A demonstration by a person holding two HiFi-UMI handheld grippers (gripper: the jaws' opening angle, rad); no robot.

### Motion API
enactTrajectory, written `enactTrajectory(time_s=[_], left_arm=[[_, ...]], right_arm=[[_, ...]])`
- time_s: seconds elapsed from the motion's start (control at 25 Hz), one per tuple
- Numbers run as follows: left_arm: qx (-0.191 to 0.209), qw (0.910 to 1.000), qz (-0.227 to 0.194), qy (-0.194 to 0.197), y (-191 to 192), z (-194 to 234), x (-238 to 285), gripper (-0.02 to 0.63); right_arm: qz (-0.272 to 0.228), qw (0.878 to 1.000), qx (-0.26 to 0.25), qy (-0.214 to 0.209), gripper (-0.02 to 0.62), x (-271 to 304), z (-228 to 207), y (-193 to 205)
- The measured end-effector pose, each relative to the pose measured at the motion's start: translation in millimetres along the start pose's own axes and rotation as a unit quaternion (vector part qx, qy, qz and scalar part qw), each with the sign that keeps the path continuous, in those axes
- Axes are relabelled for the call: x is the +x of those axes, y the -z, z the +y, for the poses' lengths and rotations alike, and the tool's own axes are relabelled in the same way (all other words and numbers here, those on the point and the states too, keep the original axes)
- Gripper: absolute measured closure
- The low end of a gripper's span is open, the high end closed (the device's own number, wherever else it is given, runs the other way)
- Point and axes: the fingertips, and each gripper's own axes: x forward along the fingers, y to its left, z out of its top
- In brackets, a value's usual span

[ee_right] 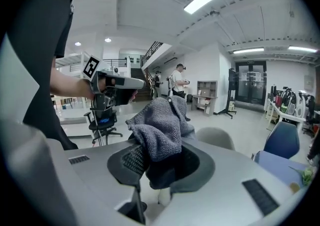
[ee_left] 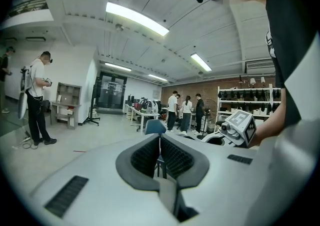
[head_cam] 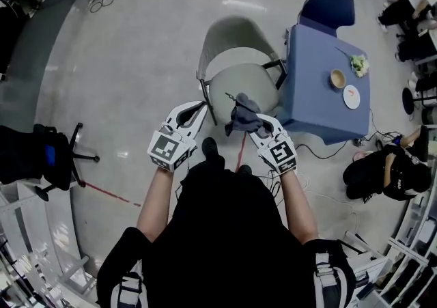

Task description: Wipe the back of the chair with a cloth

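Cloth (ee_right: 159,122) — grey, in right gripper (ee_right: 162,156)

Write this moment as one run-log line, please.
left gripper: shut, empty | right gripper: shut on grey cloth | chair: in front of person, back not yet touched

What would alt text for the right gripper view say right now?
The right gripper is shut on a bunched grey cloth. Behind it stands a pale grey chair, with a blue table at lower right and the left gripper raised at upper left.
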Motion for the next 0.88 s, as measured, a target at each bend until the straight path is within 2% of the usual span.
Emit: enactTrajectory(time_s=[0.28,0.48,0.88], left_arm=[[-0.003,0.9999,-0.004,0.009,-3,36,-2,0.58],[-0.003,1.0,-0.001,0.008,-2,62,-9,0.58],[-0.017,0.9997,0.019,0.006,12,99,-15,0.58]], right_arm=[[-0.007,0.999,0.028,0.016,0.471,33,-10,-20],[-0.014,0.999,0.026,0.027,0.471,56,-19,-34],[-0.011,0.999,0.035,0.035,0.471,94,-22,-34]])
